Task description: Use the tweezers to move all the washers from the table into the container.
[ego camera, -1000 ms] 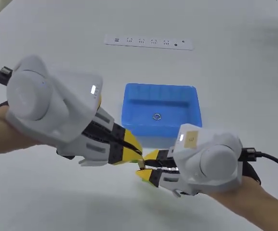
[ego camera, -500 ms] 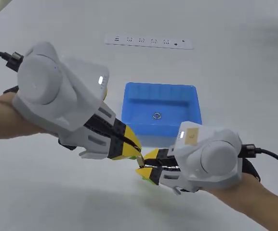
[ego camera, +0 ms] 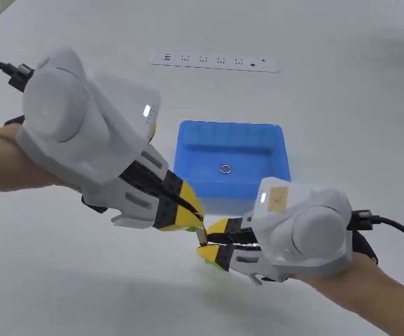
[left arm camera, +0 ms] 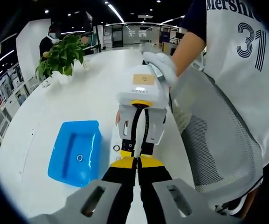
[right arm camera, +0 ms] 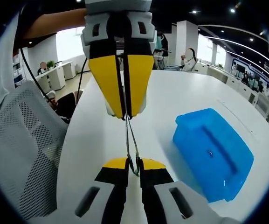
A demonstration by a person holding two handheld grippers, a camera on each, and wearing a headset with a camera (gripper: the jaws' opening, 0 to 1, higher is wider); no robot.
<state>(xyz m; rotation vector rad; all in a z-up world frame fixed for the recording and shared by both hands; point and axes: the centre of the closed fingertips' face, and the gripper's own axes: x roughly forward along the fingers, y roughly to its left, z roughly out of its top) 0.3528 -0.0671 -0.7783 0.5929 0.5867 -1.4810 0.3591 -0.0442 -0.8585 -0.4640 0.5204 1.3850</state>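
Observation:
The thin metal tweezers (right arm camera: 131,140) span the short gap between my two grippers, which face each other tip to tip. My left gripper (ego camera: 190,215) comes in from the left with its yellow jaws shut on one end. My right gripper (ego camera: 211,245) points left, shut on the other end (ego camera: 201,235). Just behind them stands the blue container (ego camera: 279,150) with one washer (ego camera: 225,169) inside it. In the left gripper view a washer (left arm camera: 116,148) lies on the white table between the container (left arm camera: 64,161) and the right gripper.
A white power strip (ego camera: 216,61) lies on the table beyond the container. A potted plant (left arm camera: 62,56) stands at the table's far end. A mesh chair (right arm camera: 22,140) is beside the table edge.
My left gripper's body has lifted and shifted slightly right, with its jaw tips staying at the right gripper's tips. The right gripper has hardly moved.

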